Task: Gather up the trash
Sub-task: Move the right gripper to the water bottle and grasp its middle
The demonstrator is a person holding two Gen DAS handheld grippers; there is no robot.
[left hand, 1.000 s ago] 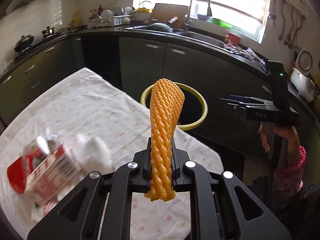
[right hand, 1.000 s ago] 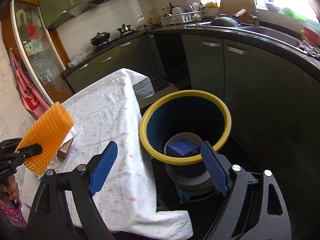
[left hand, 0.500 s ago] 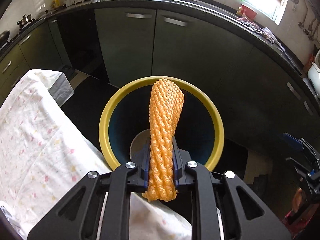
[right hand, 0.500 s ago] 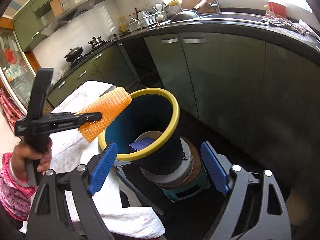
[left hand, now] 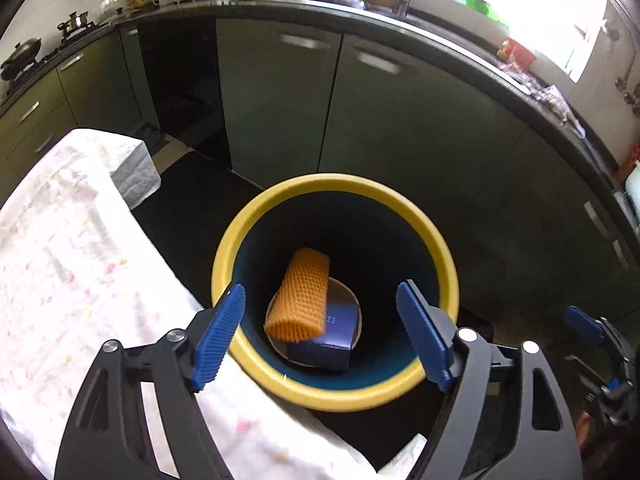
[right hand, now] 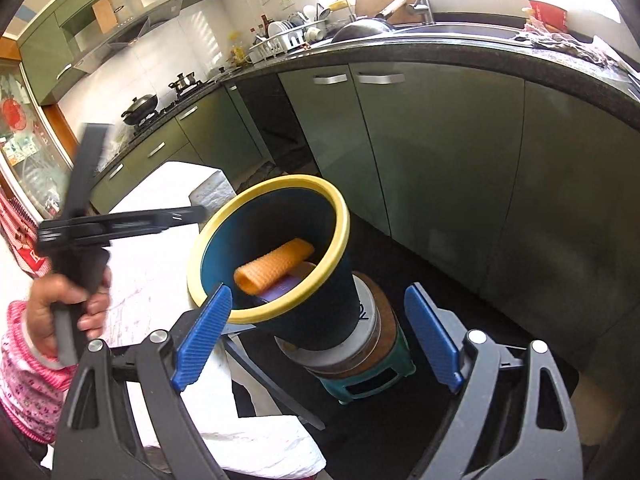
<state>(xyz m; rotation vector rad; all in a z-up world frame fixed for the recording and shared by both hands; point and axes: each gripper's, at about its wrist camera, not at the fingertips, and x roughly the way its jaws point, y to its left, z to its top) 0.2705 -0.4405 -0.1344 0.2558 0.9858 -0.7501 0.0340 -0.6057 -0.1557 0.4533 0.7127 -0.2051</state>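
An orange foam net lies inside the yellow-rimmed dark bin, resting on a dark blue box. My left gripper is open and empty just above the bin's near rim. It also shows from the side in the right wrist view, beside the bin's left rim. My right gripper is open and empty, close in front of the bin, where the foam net shows through the mouth.
The table with a white flowered cloth lies left of the bin. The bin stands on a round stool. Green kitchen cabinets under a dark counter run behind it. The floor around is dark.
My left gripper opened and let go of the orange foam net, which dropped into the bin onto the blue box. The right gripper stayed open and shifted slightly.
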